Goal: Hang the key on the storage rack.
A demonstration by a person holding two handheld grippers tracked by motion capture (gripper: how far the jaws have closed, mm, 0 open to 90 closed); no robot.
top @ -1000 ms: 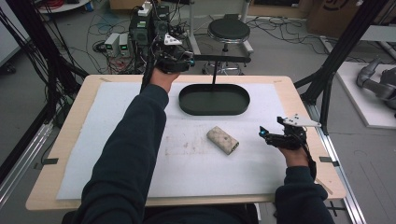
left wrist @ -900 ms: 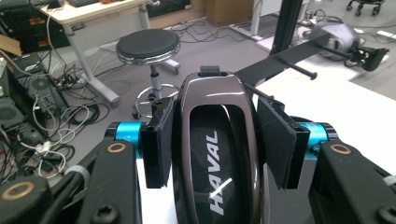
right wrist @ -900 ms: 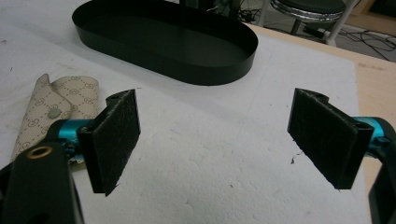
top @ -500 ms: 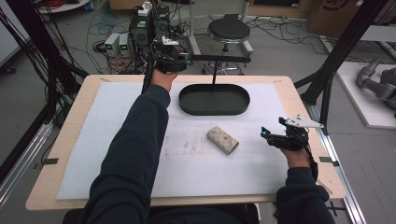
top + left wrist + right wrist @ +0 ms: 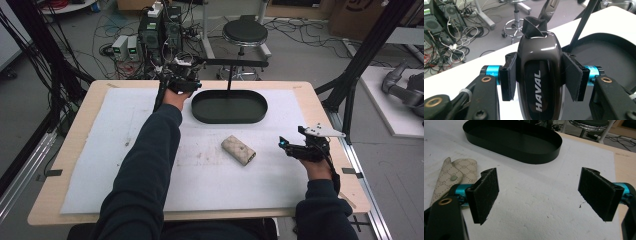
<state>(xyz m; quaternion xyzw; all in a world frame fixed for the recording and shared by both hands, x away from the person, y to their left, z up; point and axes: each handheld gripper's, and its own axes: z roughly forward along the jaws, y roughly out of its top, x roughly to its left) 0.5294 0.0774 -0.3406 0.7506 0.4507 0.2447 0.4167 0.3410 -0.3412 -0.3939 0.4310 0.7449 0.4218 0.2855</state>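
Observation:
My left gripper (image 5: 540, 75) is shut on a glossy dark key fob (image 5: 539, 57) marked HAVAL, its pads pressing on both sides. A black strap sticks out of the fob's far end. In the high view the left gripper (image 5: 181, 80) hovers by the left end of a black oval tray (image 5: 229, 119). A beige patterned pouch (image 5: 238, 150) lies on the white mat in front of the tray. My right gripper (image 5: 286, 146) rests at the right of the mat, open, with nothing between its pads (image 5: 485, 195). The pouch (image 5: 451, 177) lies to its left.
A black T-shaped stand (image 5: 230, 75) rises behind the tray, its post (image 5: 581, 27) close to the fob. The tray's wall (image 5: 524, 155) lies ahead of the right gripper. A stool (image 5: 245, 32), cables and electronics sit on the floor beyond the table.
The left hand has come down with the key fob, ending lower by the tray's left end. The right hand and the pouch have stayed put.

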